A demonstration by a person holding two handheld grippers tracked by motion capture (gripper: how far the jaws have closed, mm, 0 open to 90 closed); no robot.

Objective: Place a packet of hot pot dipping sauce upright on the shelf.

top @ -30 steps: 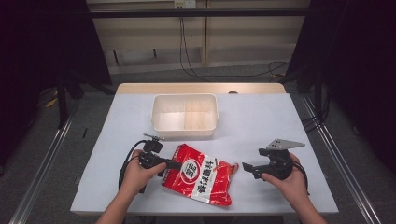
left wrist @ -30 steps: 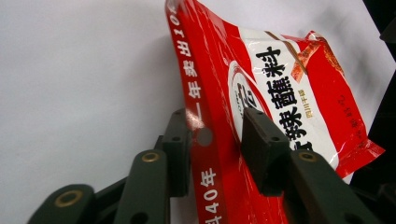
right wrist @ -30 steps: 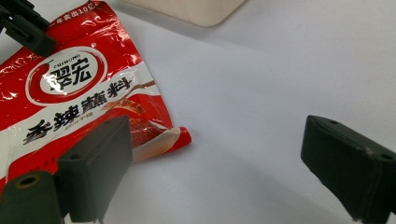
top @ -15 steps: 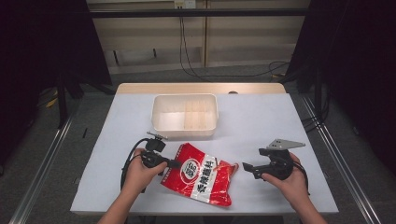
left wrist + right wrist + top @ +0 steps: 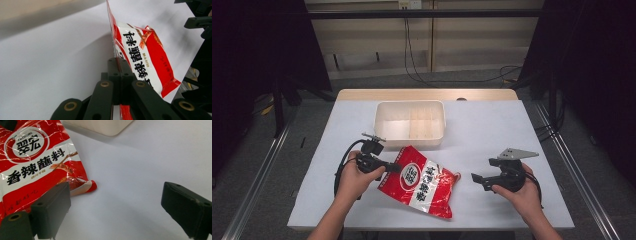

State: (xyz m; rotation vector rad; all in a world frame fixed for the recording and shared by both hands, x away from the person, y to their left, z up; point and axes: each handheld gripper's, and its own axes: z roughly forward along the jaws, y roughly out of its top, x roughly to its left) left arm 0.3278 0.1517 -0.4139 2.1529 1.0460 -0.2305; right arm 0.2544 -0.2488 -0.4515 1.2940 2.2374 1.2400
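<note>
White table (image 5: 492,135) near its front edge: left claw (image 5: 396,168) clamped on the red sachet's (image 5: 424,182) corner; right claw (image 5: 477,180) apart beside it. Lift slowly, keeping the pinch firm.

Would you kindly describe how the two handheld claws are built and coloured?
Both are black. The left claw trails a black cable looping over the table. The right claw carries a grey three-cornered plate on top. Brass-coloured rivets join the left claw's linkage bars. No sleeves show.
</note>
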